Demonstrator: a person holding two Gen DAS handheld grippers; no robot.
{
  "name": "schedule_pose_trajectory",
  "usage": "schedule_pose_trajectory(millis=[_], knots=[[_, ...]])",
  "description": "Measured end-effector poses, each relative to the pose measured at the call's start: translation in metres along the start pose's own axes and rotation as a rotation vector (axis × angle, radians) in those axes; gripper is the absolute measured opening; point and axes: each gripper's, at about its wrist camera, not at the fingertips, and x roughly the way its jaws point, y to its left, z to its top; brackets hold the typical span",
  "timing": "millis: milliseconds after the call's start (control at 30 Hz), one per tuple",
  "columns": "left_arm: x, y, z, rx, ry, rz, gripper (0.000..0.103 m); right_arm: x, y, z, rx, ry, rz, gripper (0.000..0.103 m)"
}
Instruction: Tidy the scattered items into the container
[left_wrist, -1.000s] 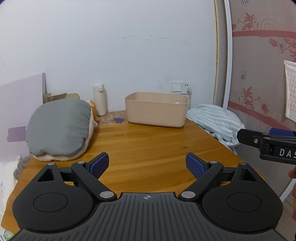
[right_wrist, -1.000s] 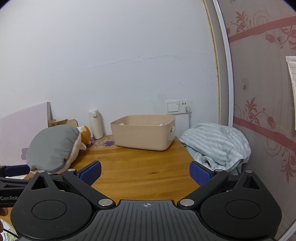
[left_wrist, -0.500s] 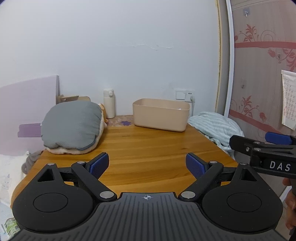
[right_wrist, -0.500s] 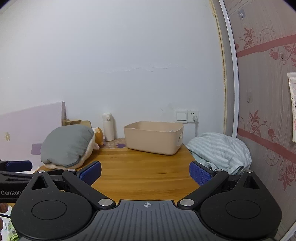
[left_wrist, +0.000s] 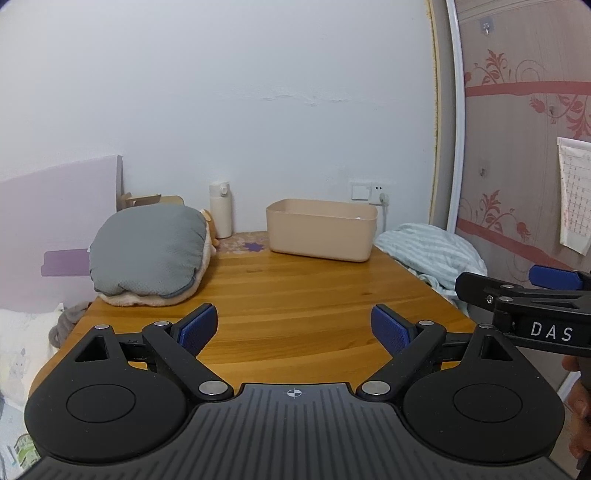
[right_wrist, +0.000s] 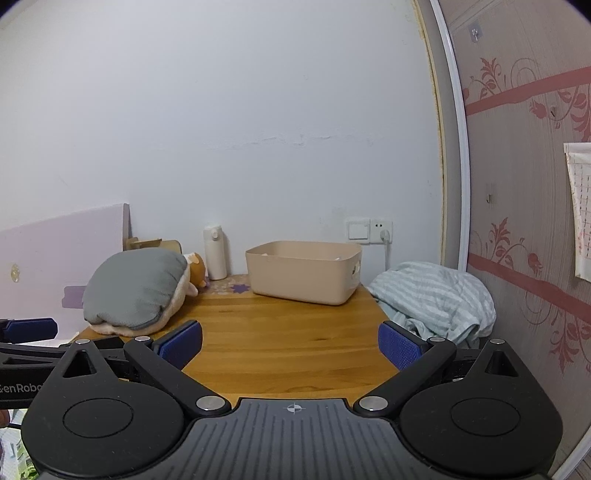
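Observation:
A beige plastic bin (left_wrist: 320, 229) stands at the far end of the wooden table (left_wrist: 295, 295), near the wall; it also shows in the right wrist view (right_wrist: 303, 271). Only a pale edge of its contents shows over the rim. My left gripper (left_wrist: 293, 326) is open and empty over the table's near end. My right gripper (right_wrist: 290, 345) is open and empty, also at the near end; it shows from the side in the left wrist view (left_wrist: 517, 295). No loose items lie on the bare wood in either view.
A grey plush cushion with a toy animal (left_wrist: 151, 254) lies at the table's left. A white bottle (left_wrist: 220, 208) stands by the wall. A striped blue cloth (left_wrist: 428, 251) is heaped off the table's right edge. A patterned wardrobe door (right_wrist: 524, 221) is at right.
Both grippers have pulled back from the bin, which looks smaller and farther now. Both stay open and empty.

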Motion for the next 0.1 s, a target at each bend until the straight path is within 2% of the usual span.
schedule_pose_trajectory(millis=[100], knots=[[0.0010, -0.0007, -0.0005, 0.001, 0.007, 0.000, 0.092, 0.0015, -0.0024, -0.0009, 0.008, 0.009, 0.002, 0.103]])
